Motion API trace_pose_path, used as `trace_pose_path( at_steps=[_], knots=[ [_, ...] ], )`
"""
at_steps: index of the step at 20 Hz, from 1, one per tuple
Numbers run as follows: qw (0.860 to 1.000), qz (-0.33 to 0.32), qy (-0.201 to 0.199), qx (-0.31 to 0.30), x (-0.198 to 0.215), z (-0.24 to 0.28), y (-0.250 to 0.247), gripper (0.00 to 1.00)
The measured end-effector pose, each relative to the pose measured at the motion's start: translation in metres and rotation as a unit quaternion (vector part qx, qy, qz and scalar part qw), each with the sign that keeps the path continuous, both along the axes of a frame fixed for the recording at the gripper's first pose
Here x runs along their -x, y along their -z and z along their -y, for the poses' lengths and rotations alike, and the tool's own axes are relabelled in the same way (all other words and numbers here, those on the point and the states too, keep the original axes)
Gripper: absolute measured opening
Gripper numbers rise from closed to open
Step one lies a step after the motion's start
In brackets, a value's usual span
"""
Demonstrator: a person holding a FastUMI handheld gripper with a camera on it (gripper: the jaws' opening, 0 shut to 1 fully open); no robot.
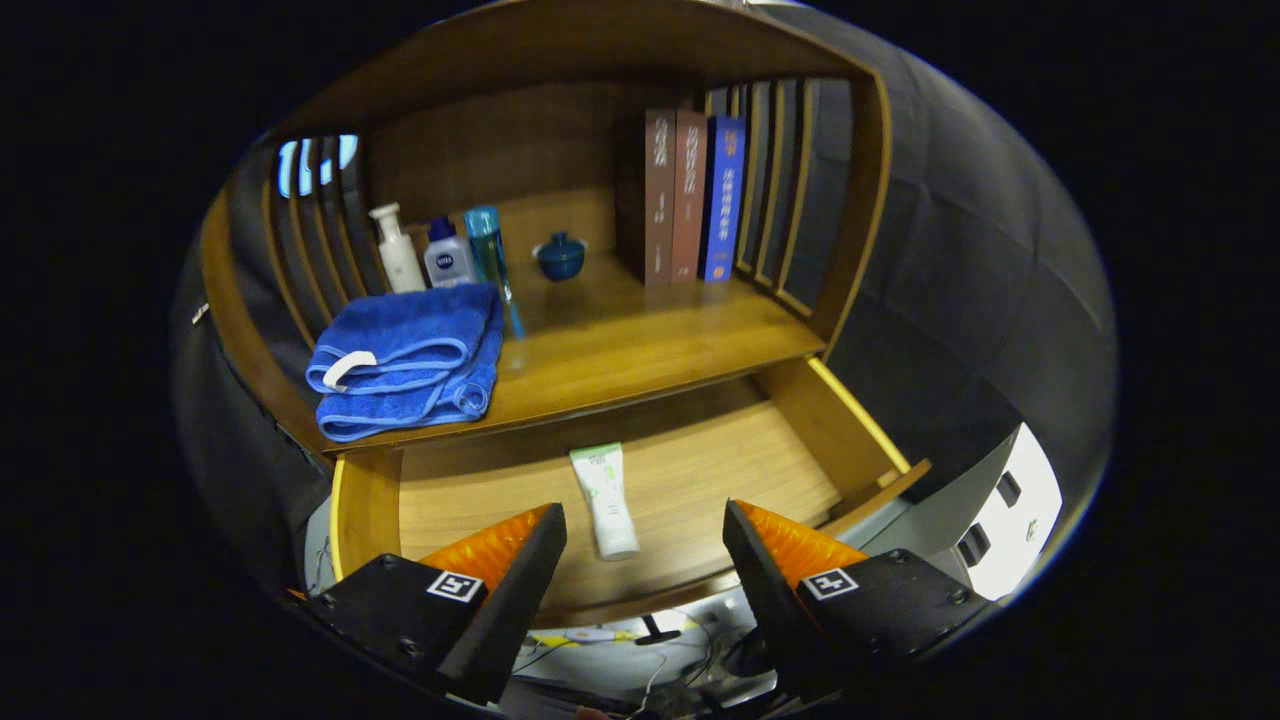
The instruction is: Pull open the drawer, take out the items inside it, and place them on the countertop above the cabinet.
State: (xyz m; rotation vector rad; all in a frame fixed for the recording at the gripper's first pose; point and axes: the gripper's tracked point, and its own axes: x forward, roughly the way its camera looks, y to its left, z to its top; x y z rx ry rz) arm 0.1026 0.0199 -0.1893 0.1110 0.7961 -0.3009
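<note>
The wooden drawer (860, 420) stands pulled open below the countertop (640, 350). A white and green tube (606, 498) lies on the drawer's floor, cap toward me, just ahead of the gap between my fingers. My gripper (645, 520) hovers above the drawer's front edge, open, with nothing between its orange and black fingers (500, 560). A folded blue towel (410, 360) rests on the countertop's left part, near its front edge.
Behind the towel stand a white pump bottle (397, 250), a small white bottle with a blue cap (449, 255) and a tall blue bottle (487, 245). A blue lidded cup (560, 256) and three upright books (690, 195) sit further back. Slatted walls flank the shelf.
</note>
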Motion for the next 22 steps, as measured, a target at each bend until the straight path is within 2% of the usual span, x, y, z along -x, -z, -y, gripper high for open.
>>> trace_pose_path(
  at_steps=[4,8,15,20,22],
  knots=[
    [0.997,-0.081,-0.003,-0.004,-0.027,0.005,0.035,0.98],
    [0.989,-0.137,-0.019,-0.046,-0.047,-0.007,0.081,0.98],
    [0.976,-0.206,-0.057,-0.031,-0.059,-0.004,0.135,0.78],
    [0.967,-0.242,-0.077,-0.038,-0.056,-0.008,0.152,0.5],
    [0.966,-0.246,-0.075,-0.036,-0.054,-0.006,0.153,0.46]
  ],
)
